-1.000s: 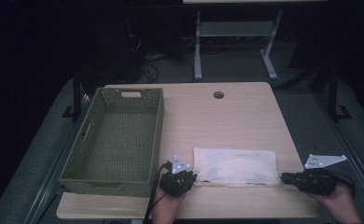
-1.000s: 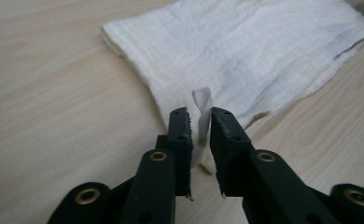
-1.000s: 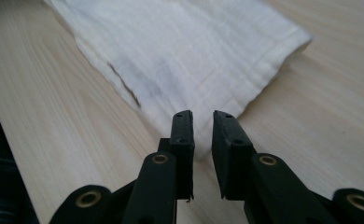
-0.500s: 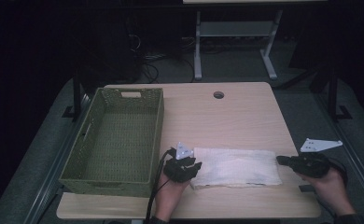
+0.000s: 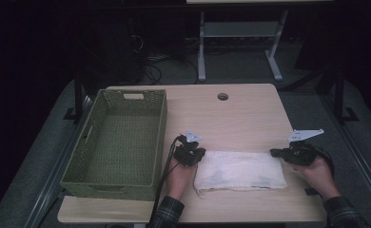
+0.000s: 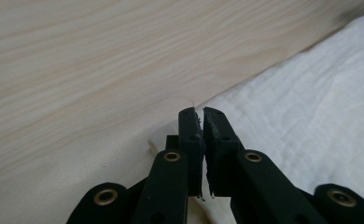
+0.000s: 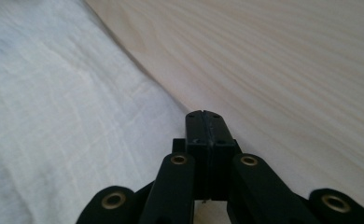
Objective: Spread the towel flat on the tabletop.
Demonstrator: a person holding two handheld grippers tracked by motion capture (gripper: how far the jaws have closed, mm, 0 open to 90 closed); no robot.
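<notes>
Light wooden table [image 5: 250,114], bare over most of its far half, with a round cable hole [image 5: 222,96] near the far edge. Woven green basket [image 5: 117,142] stands on the left part of the table, empty inside as far as the high view shows. White towel [image 5: 240,171] lies flat near the front edge, right of the basket and apart from it, folded to a long band running left to right; the front left corner looks a little rumpled. Left gripper [image 5: 189,154] sits at the towel's far left corner, right gripper [image 5: 288,153] at its far right corner, each in a hand coming in from the bottom. In the left gripper view the jaws have just been closing and now stand pressed nearly together, with a wisp of white fibre at the tips and the towel's edge [image 6: 311,116] just beside them; whether a fold of cloth is really pinched I cannot tell, since the tips hide the contact. In the right gripper view the jaws are pressed fully together, with the towel [image 7: 68,116] lying to one side of them and bare wood to the other; no cloth shows between the pads. Judgement: the folding is partly done, the band shape is there, and the two far corners are being taken for another fold. Left to do: that fold, then likely moving the towel into the basket.
</notes>
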